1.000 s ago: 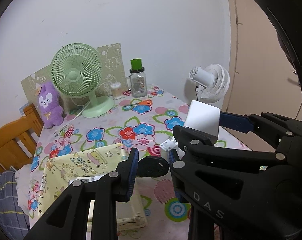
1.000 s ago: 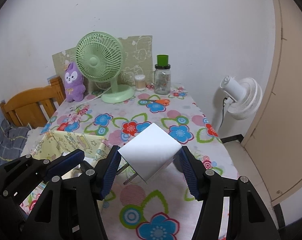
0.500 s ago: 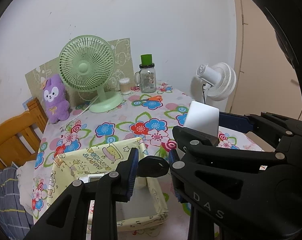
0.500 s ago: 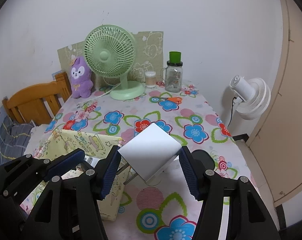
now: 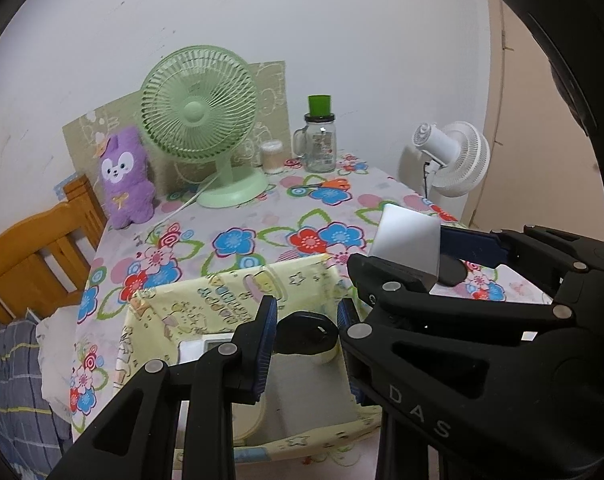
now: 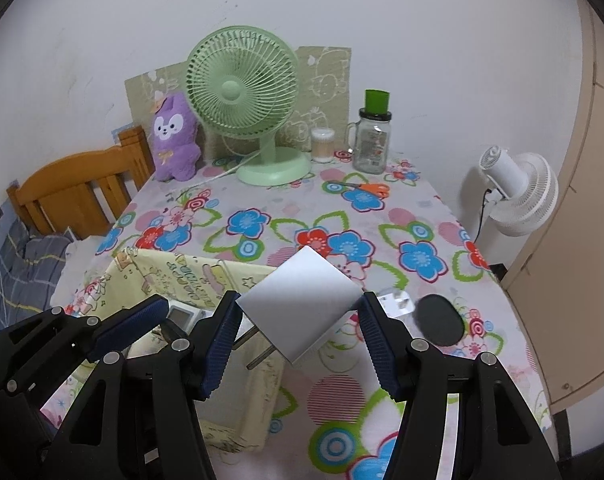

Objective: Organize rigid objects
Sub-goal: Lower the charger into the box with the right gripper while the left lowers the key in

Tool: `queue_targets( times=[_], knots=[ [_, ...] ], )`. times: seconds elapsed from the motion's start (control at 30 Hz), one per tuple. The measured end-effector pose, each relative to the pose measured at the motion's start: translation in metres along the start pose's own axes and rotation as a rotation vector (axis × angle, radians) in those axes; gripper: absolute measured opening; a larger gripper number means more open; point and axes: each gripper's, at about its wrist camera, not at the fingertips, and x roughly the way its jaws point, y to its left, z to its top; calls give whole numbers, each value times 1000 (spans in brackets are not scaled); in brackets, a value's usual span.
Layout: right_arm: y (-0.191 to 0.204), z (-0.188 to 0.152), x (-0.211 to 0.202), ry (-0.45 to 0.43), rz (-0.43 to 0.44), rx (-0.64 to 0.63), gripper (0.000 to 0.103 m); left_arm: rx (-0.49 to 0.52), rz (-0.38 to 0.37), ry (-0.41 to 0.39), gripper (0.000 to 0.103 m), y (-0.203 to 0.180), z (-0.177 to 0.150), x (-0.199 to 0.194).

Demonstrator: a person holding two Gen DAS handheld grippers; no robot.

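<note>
My left gripper [image 5: 306, 322] is shut on a small black oval piece [image 5: 307, 334], which hangs over the open yellow fabric box [image 5: 222, 292]. To its right, my right gripper [image 6: 298, 320] is shut on a white plug adapter [image 6: 302, 304] whose metal prongs [image 6: 258, 346] point down-left above the box's [image 6: 174, 272] right wall. The left wrist view shows that adapter [image 5: 408, 240] too, gripped at the right. A white device with a small screen [image 6: 180, 314] lies inside the box.
On the flowered tablecloth [image 6: 262, 216], right of the box, lie a black oval disc [image 6: 438, 318] and a small white plug [image 6: 396, 304]. Farther back are a green fan [image 6: 242, 92], purple plush [image 6: 174, 140], glass jar [image 6: 372, 140], swab pot [image 6: 322, 144] and orange scissors [image 6: 366, 188]. A wooden chair [image 6: 74, 192] stands left, a white fan [image 6: 518, 192] right.
Both grippers have drawn back and leftward over the table with their loads still held. The yellow box, earlier ahead and to the left, now lies directly beneath them.
</note>
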Motion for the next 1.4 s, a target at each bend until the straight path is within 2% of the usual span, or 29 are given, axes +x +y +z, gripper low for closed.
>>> queue_targets(
  times=[0.8,0.97,1.03,1.1,1.27,1.4],
  knots=[
    [61,-2,42,72,73,-79,63,-63,44,61,32,58,-24,23],
    [70,-2,55,94,91,-93,63,-81,50,88,41,69,-28,31],
    [73,-2,61,108,99,-95,63,-85,52,102,48,73,-30,35],
    [75,-3,67,122,108,-98,63,-86,55,121,60,75,-31,40],
    [79,-4,83,156,113,-99,63,-80,80,158,68,81,-32,53],
    [78,-4,94,185,116,-93,64,-81,72,174,70,84,-32,59]
  ],
)
